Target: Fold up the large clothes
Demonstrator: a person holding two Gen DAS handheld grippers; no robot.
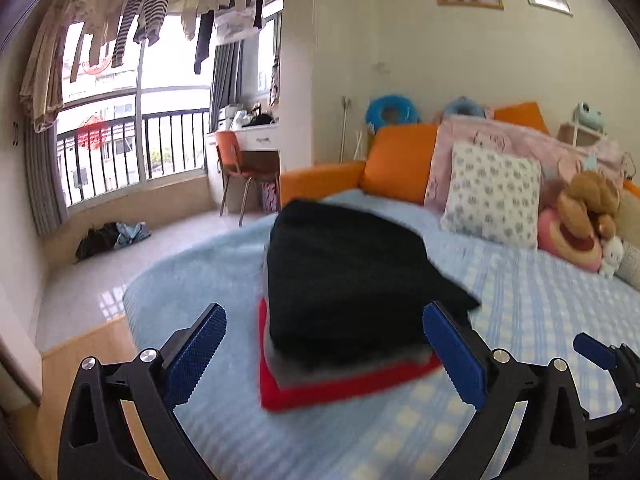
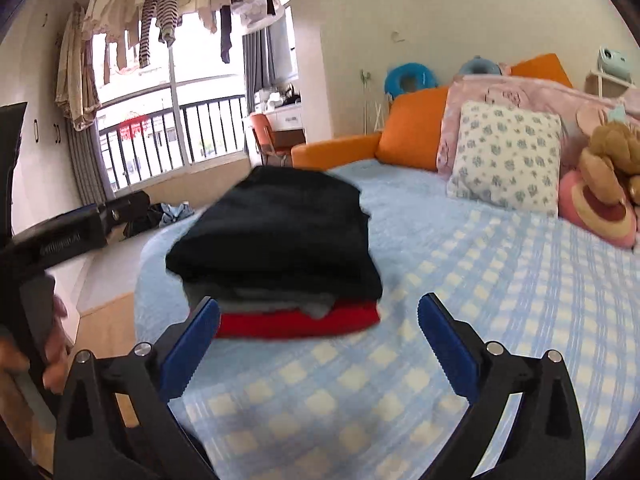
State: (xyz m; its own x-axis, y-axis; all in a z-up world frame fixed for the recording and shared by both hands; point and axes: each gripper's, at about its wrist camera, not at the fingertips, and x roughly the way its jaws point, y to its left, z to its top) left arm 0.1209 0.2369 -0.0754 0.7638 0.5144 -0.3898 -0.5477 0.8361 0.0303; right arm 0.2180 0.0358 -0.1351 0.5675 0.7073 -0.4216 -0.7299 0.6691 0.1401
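Note:
A stack of folded clothes lies on the blue checked bed (image 1: 540, 300): a black garment (image 1: 348, 276) on top, a grey one (image 1: 304, 372) under it, a red one (image 1: 340, 388) at the bottom. My left gripper (image 1: 324, 356) is open and empty, its blue fingers either side of the stack's near end. In the right wrist view the same stack shows with the black garment (image 2: 280, 232) over the red one (image 2: 296, 322). My right gripper (image 2: 318, 340) is open and empty, just in front of the stack. The right gripper's fingertip (image 1: 592, 350) shows at the left view's right edge.
Pillows (image 1: 492, 196), a pink blanket and plush toys (image 1: 588, 212) line the bed's head by orange cushions (image 1: 400, 160). A pile of clothes (image 1: 112, 236) lies on the floor by the window. An orange chair (image 1: 236, 160) stands at a desk. Laundry hangs overhead.

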